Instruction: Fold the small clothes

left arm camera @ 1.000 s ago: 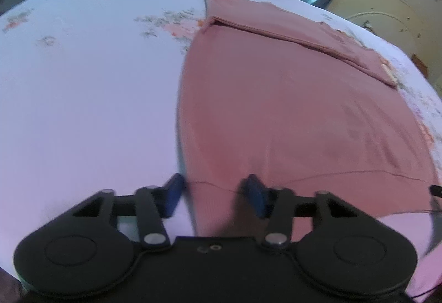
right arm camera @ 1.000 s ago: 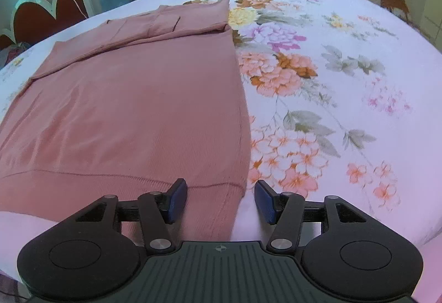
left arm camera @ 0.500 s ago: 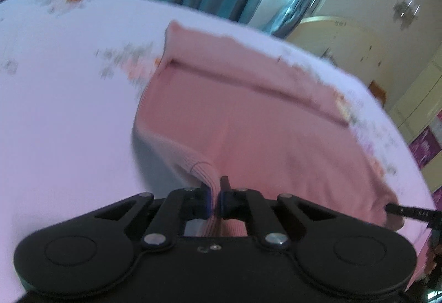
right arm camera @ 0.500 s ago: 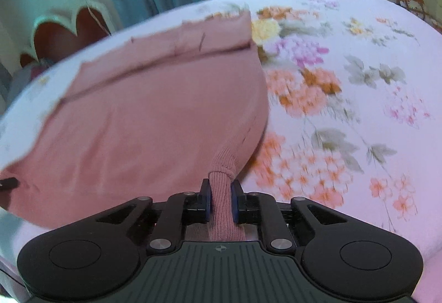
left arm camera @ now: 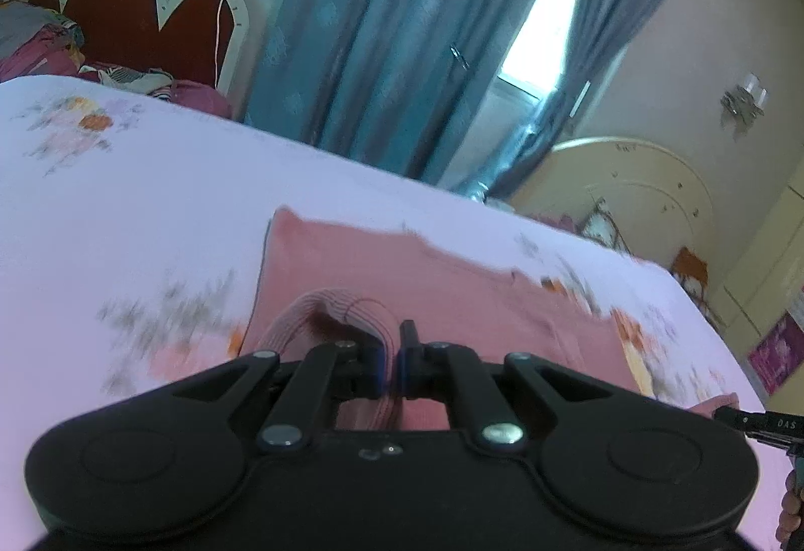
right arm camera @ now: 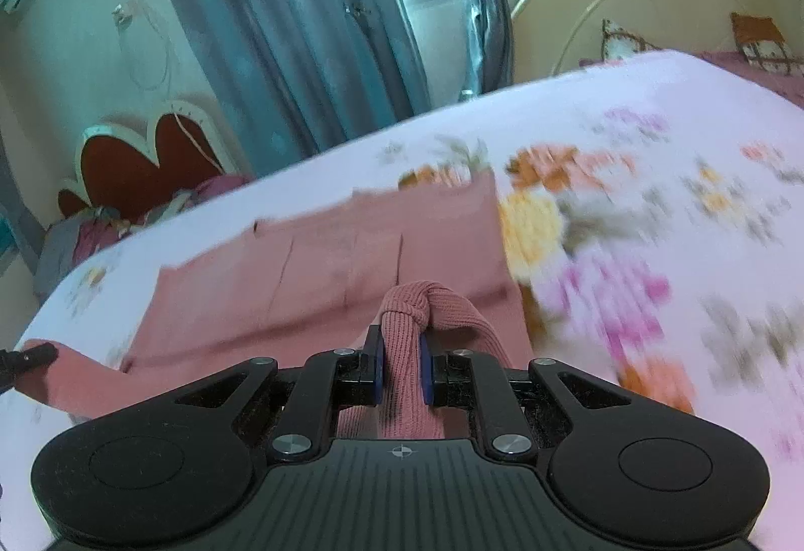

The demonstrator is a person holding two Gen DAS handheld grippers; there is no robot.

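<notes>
Pink garment [left arm camera: 452,300], one; two tools, left [left arm camera: 391,365], right [right arm camera: 400,370], each clamping hem.

Dusty-pink ribbed knit garment [right arm camera: 352,249], hem corners bunched and lifted between both tongs' closed pads, far part lying flat on the bed beyond the tongs

My 2 wrist cameras ride close behind my claws, facing forward and slightly down; both share the pink garment [left arm camera: 452,295] [right arm camera: 326,259], bed [left arm camera: 151,199] [right arm camera: 653,139] and curtains [left arm camera: 382,23] [right arm camera: 281,23].
</notes>
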